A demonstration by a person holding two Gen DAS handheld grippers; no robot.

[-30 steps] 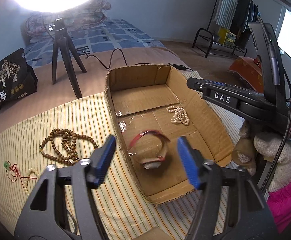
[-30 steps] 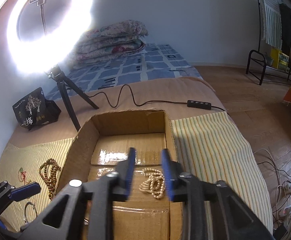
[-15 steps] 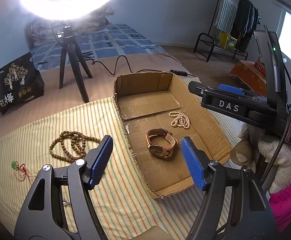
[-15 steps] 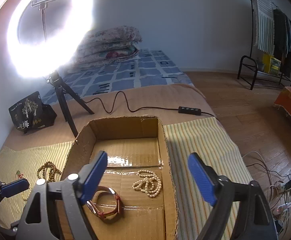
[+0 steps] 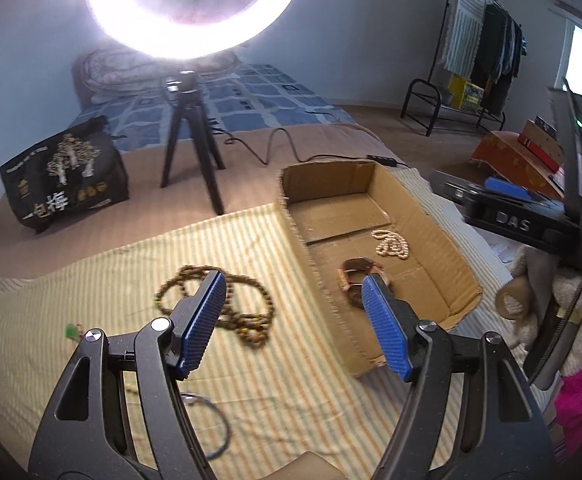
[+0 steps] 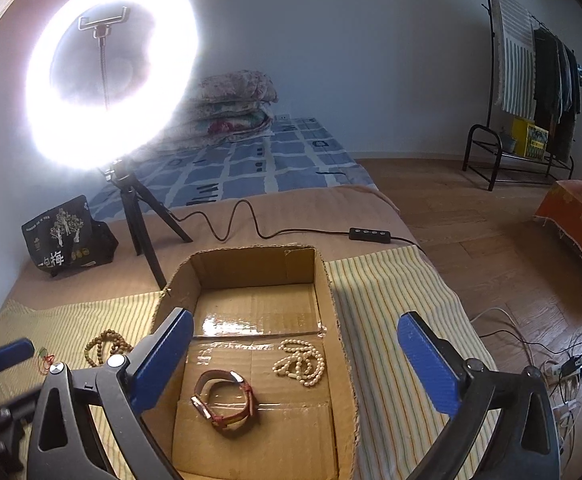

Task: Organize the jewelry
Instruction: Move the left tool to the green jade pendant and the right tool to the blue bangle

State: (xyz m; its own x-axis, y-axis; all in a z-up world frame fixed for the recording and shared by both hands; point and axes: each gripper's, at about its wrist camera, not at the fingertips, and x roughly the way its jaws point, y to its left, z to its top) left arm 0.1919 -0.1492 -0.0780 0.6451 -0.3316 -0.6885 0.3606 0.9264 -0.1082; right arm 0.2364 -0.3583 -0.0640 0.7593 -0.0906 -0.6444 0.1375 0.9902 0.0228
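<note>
Two pieces lie in the brown cardboard box (image 6: 333, 320), both claws spread empty, so next the left claw (image 5: 295, 322) should pinch the brown wooden bead necklace (image 5: 247, 312).

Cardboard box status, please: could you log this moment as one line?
cardboard box: holds watch, pearl strand | wooden beads: on cloth | left gripper: open | right gripper: open

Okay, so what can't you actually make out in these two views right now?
- Watch, left wrist view: partly hidden behind the left gripper's finger; dial unreadable.
- Ring-shaped item, left wrist view: blurred, partly behind the gripper frame.
- Red-and-green string piece, right wrist view: too small to identify.
</note>
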